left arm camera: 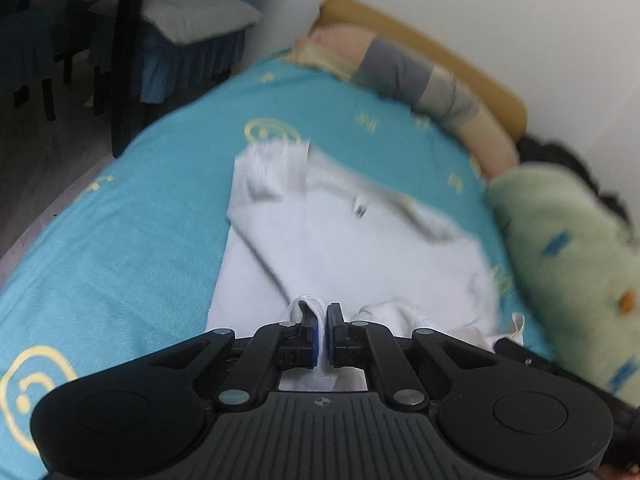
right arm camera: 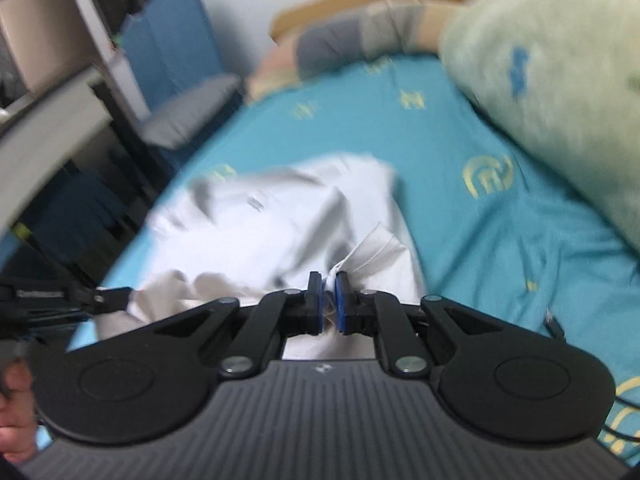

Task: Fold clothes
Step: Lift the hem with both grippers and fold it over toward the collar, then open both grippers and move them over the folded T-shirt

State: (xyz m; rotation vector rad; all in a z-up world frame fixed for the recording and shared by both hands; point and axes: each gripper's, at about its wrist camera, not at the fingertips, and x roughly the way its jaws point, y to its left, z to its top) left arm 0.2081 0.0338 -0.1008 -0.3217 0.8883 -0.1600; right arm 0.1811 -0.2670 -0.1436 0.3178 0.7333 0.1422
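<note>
Ahead of both claws, the crumpled white cotton garment lies half-folded on the turquoise bedspread, its hem pinched in left claw and right claw, final folds seemingly remaining.

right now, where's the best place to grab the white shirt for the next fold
Judging by its pose, the near hem of the white shirt: that edge is already bunched into ridges the fingers can pinch. Come from the near side of the bed, low over the teal sheet. The left gripper and right gripper each already pinch a gather there.
</note>
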